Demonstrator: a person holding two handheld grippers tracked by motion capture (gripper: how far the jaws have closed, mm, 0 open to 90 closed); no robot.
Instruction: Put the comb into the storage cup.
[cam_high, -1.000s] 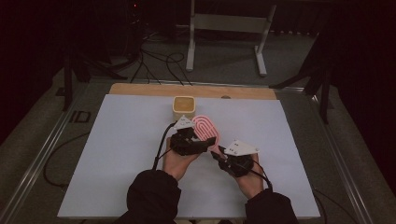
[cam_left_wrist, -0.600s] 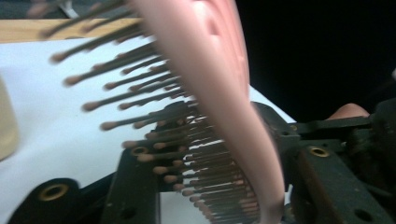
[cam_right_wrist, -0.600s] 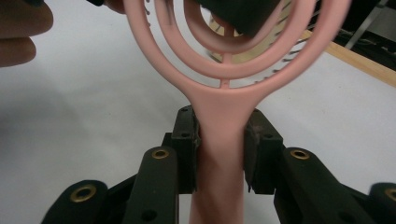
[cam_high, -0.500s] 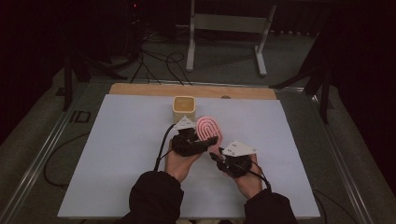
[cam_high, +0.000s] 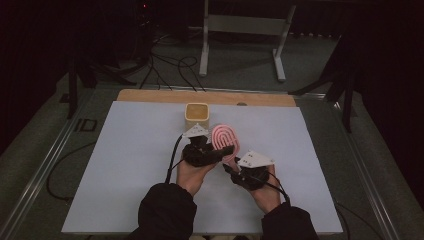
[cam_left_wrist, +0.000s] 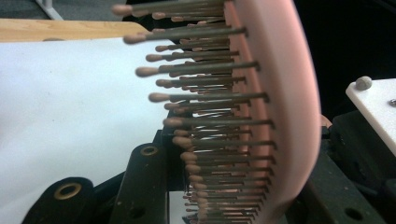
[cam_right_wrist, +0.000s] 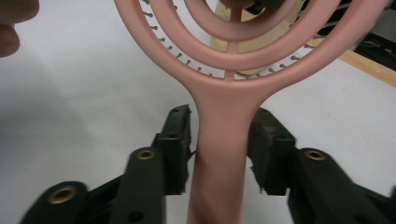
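While the pink hairbrush (cam_high: 226, 141) is held above the white table (cam_high: 125, 165) near its middle, it is flanked by both tongs. In the left gripper view, the brush head (cam_left_wrist: 275, 112) is seen edge-on, with its bristles (cam_left_wrist: 205, 98) pointing out over the table; the left tongs (cam_high: 210, 151) are set across the head, one jaw on the bristle side and one behind the pink back, though whether they press on it cannot be told. In the right gripper view, the handle (cam_right_wrist: 219, 154) is seen between the jaws of the right tongs (cam_right_wrist: 219, 147), which stand slightly apart from it on both sides, so they are open. A yellowish square cup (cam_high: 197, 115) stands just beyond the brush.
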